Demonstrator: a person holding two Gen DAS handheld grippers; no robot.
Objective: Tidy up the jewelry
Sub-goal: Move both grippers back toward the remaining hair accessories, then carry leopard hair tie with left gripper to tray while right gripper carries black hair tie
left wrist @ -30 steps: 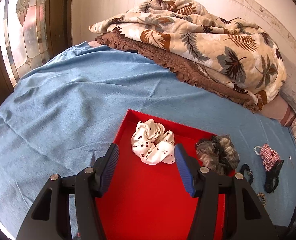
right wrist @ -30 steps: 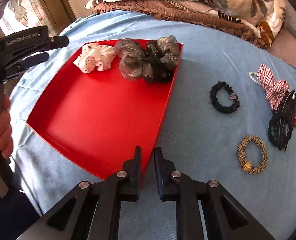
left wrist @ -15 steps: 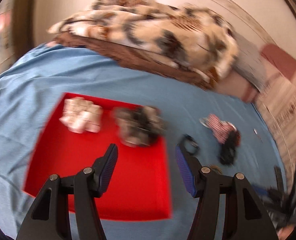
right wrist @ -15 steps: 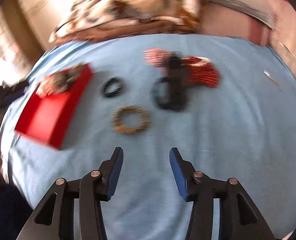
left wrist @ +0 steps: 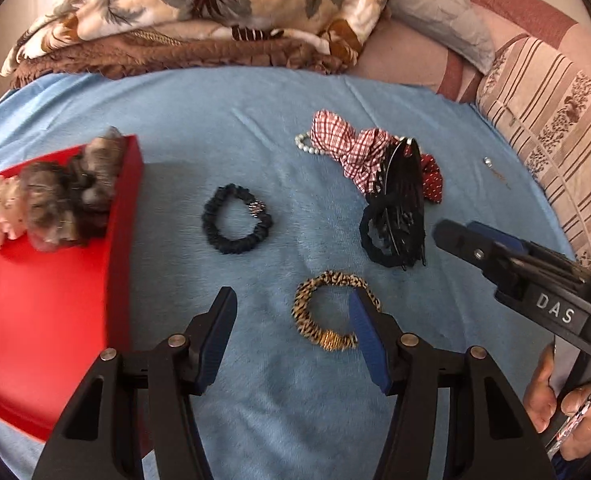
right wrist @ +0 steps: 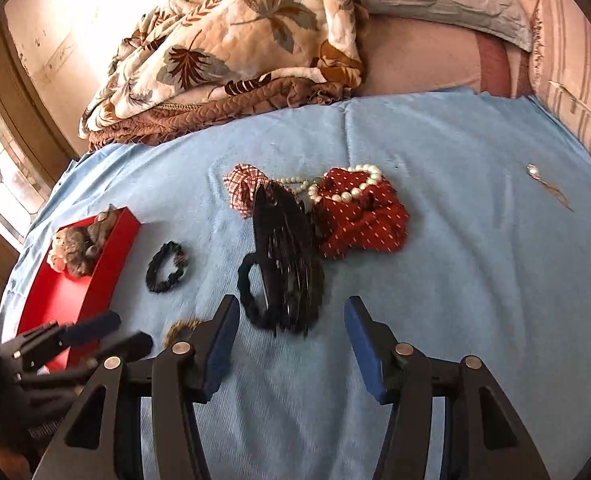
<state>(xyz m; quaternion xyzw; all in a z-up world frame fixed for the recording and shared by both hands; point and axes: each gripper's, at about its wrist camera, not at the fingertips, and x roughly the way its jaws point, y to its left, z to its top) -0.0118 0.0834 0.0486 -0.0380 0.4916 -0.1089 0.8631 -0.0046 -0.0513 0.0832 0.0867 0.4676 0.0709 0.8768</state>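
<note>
Both sets of fingers are spread wide and empty. The left gripper (left wrist: 291,336) hangs over the leopard scrunchie (left wrist: 327,312), and the right gripper (right wrist: 291,344), jaws just opened, sits above the black hair clip pile (right wrist: 287,264). The red tray (left wrist: 47,300) with scrunchies is near the bed's left edge, the navy scrunchie (left wrist: 235,220) just beside it. A folded quilt (right wrist: 231,60) is at the far edge.

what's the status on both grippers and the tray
Left gripper open, empty, leopard scrunchie by one jaw. Right gripper just opened, empty, near black hair tie. Red tray holds two scrunchies. Nothing blocking.
</note>
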